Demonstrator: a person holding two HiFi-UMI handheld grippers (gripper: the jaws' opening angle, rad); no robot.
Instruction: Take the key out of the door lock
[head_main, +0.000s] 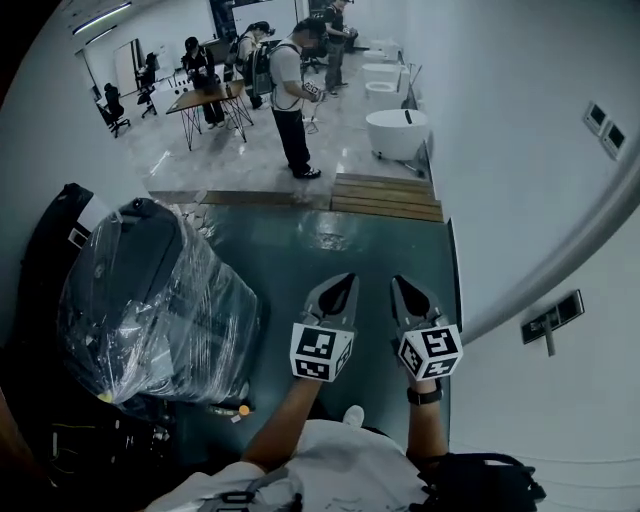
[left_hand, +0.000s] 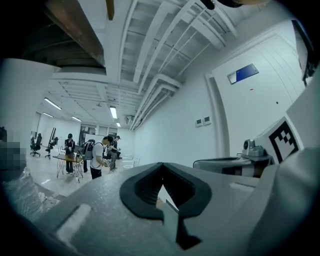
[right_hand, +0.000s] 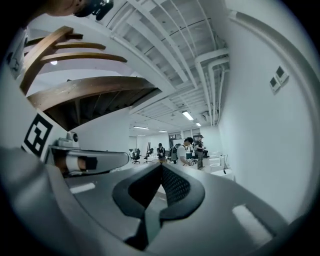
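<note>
Jaws of the left gripper (head_main: 345, 282) are fully closed, tips meeting, with nothing between them; the left gripper view (left_hand: 161, 169) shows only open room through the gap behind the tips. Jaws of the right gripper (head_main: 400, 284) are likewise closed tip to tip and empty, as the right gripper view (right_hand: 161, 169) confirms. The two grippers are held side by side, near each other but apart, above a dark green floor (head_main: 300, 250), both pointing toward the far end of the room. Marker cubes (head_main: 322, 352) sit at the near end of each. A dark watch (head_main: 425, 394) is on the right wrist.

Lock position: a dark oblong plate (head_main: 552, 314) is fixed to the white door panel (head_main: 560, 420) at near right, with a thin pale piece hanging from its lower edge. Whether that piece is the key cannot be told at this size. The plate is well apart from both grippers, to the right of the right one.

Surroundings: a large dark object wrapped in clear plastic (head_main: 140, 300) stands on the left. A wooden step (head_main: 385, 196) lies beyond the green floor. A white tub (head_main: 397, 132) stands far right by the wall. A person in a white shirt (head_main: 290, 100) stands in the far area near a table (head_main: 205, 100), where others are gathered. Two wall switches (head_main: 605, 125) are mounted on the right wall.
</note>
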